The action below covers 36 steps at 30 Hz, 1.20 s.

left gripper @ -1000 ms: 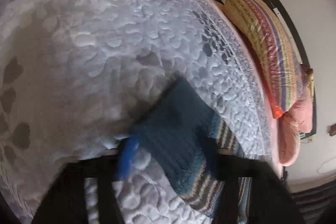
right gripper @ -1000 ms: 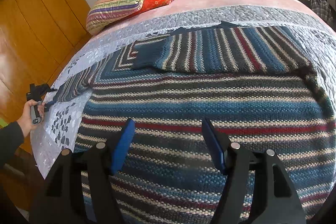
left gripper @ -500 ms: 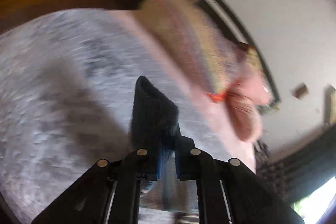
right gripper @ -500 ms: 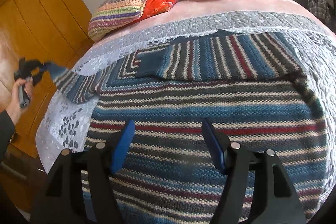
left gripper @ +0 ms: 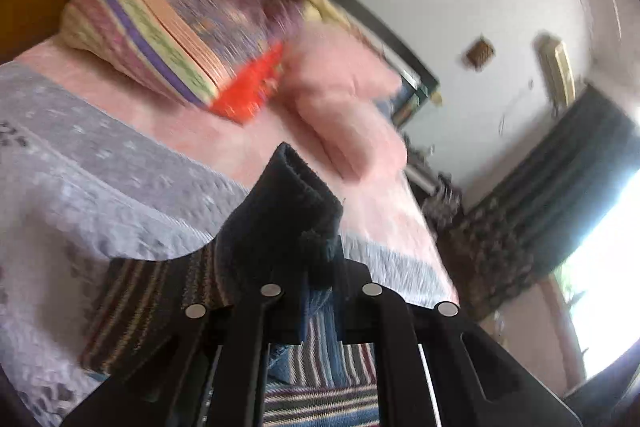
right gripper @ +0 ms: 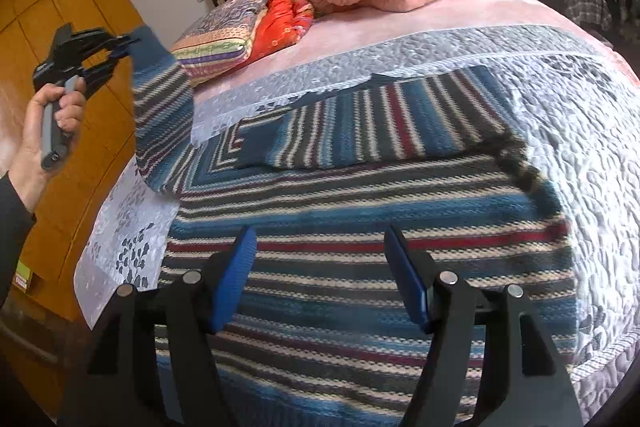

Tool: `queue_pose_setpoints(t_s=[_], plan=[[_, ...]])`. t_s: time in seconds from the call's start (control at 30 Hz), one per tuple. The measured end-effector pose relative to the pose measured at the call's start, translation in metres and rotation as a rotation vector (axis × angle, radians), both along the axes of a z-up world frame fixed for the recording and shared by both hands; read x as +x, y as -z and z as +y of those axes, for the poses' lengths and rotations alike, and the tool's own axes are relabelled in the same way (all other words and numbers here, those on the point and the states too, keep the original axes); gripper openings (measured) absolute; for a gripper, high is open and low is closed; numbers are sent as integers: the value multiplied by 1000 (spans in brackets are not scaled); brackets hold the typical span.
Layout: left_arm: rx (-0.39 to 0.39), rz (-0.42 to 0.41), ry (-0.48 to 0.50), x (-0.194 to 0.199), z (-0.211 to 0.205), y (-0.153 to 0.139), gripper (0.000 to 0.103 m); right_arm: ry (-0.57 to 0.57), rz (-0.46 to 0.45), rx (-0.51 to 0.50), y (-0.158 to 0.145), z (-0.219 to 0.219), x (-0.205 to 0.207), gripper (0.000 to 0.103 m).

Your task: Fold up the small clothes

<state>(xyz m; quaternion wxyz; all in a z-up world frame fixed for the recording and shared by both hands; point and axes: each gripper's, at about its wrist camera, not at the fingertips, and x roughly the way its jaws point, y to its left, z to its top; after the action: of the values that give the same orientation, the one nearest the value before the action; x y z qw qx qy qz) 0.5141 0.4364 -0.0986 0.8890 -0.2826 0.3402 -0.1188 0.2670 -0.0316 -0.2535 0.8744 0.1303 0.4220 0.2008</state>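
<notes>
Striped knit sweater lies flat across the bed, its right sleeve already folded in. Its left sleeve, low over the quilt 1 second ago, now hangs lifted off it, cuff clamped in the left gripper, probably ready to swing inward. Right gripper hovers over the hem, fingers apart, empty.

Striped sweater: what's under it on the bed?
Under the striped sweater lies a grey quilted bedspread, showing on both sides and beyond it. The patch directly beneath is covered. Its sleeve is lifted clear by the left tool.
</notes>
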Motion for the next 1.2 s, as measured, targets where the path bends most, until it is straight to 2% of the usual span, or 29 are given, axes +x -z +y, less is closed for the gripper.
queue_pose_setpoints(t_s=[0.23,0.4,0.47,0.5,0.53,0.63,0.7,0.83,1.0,1.2], plan=[[117,133,135,31,-104,81,9,11,38,14,10,-18,12,66],[150,233,206,43,-151,150,10,3,77,47,13,-23,29,66],[178,283,239,42,-167,178,17,-8,138,96,16,-25,44,68],[182,295,245,39,-171,188,28,-17,182,143,19,-26,53,67],[172,300,243,36,-170,192,43,-29,232,206,22,-27,64,67],[112,255,192,17,-150,184,67,-45,353,379,31,-28,108,67],[88,229,168,2,-133,174,73,-48,410,447,39,-22,138,67],[27,220,147,-44,-100,162,73,-61,535,536,66,1,199,65],[8,216,106,-103,-68,161,77,-40,676,479,105,34,248,54],[-70,257,48,-145,-34,173,78,-39,687,475,109,50,258,49]])
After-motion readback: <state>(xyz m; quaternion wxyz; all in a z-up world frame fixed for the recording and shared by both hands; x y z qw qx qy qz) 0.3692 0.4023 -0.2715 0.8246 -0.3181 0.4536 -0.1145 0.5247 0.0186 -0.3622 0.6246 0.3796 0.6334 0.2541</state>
